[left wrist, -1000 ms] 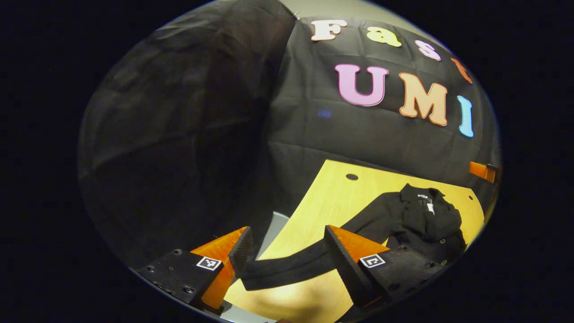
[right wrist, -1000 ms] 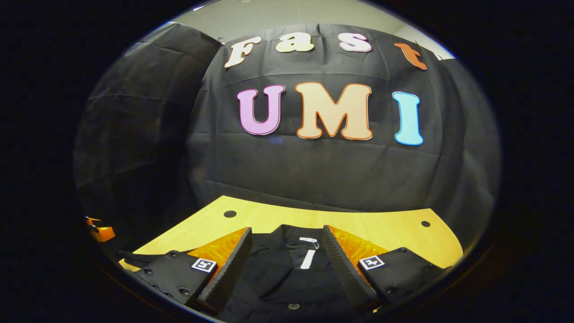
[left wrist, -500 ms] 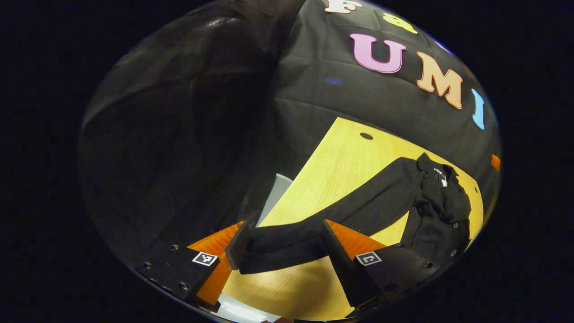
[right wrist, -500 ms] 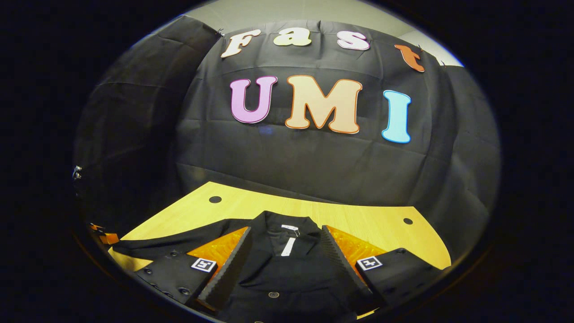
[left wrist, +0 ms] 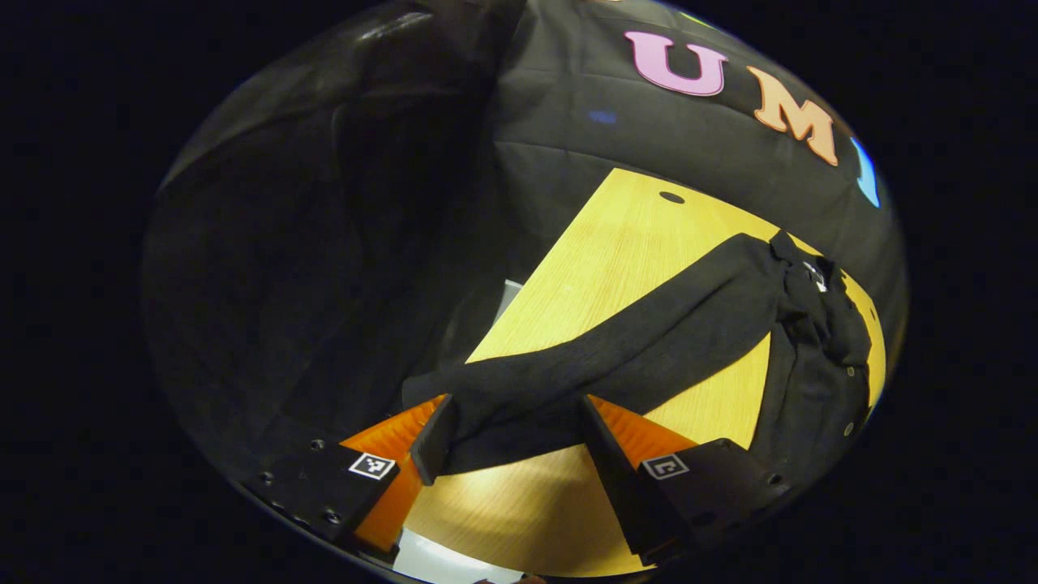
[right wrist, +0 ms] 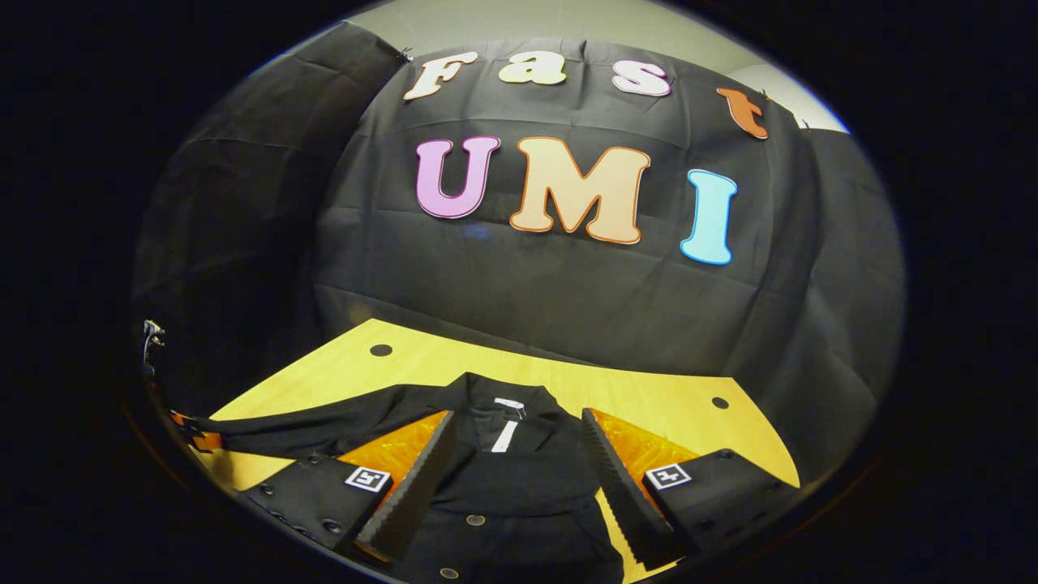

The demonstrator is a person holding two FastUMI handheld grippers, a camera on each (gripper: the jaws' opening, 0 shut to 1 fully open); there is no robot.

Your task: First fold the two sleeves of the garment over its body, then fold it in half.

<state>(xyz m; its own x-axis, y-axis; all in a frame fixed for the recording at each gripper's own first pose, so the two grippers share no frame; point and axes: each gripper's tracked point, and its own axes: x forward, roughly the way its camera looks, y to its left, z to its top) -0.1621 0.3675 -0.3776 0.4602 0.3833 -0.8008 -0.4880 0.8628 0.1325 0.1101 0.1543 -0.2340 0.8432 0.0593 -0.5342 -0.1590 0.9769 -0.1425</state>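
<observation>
A black button-front garment [left wrist: 811, 365] lies on the yellow wooden table [left wrist: 616, 243]. Its long sleeve [left wrist: 649, 341] stretches toward me in the left gripper view. The sleeve's end lies between the fingers of my left gripper [left wrist: 515, 434], which stands open. In the right gripper view the collar with its white label [right wrist: 504, 434] faces me. My right gripper [right wrist: 515, 423] is open over the garment's chest [right wrist: 519, 487], one finger on each side of the collar. The sleeve [right wrist: 308, 422] runs off to the left, where part of the left gripper [right wrist: 199, 438] shows at its end.
The table [right wrist: 649, 397] has small round holes near its far corners [right wrist: 379, 350] [right wrist: 719, 402]. Black cloth walls close the booth behind and to the left. Bare wood lies beyond the collar and beside the sleeve. A pale floor patch [left wrist: 507, 292] shows past the table's left edge.
The left gripper has come in over the sleeve end, which now reaches past its left finger. The right gripper has drawn back, so more of the garment and sleeve shows. Both stay open.
</observation>
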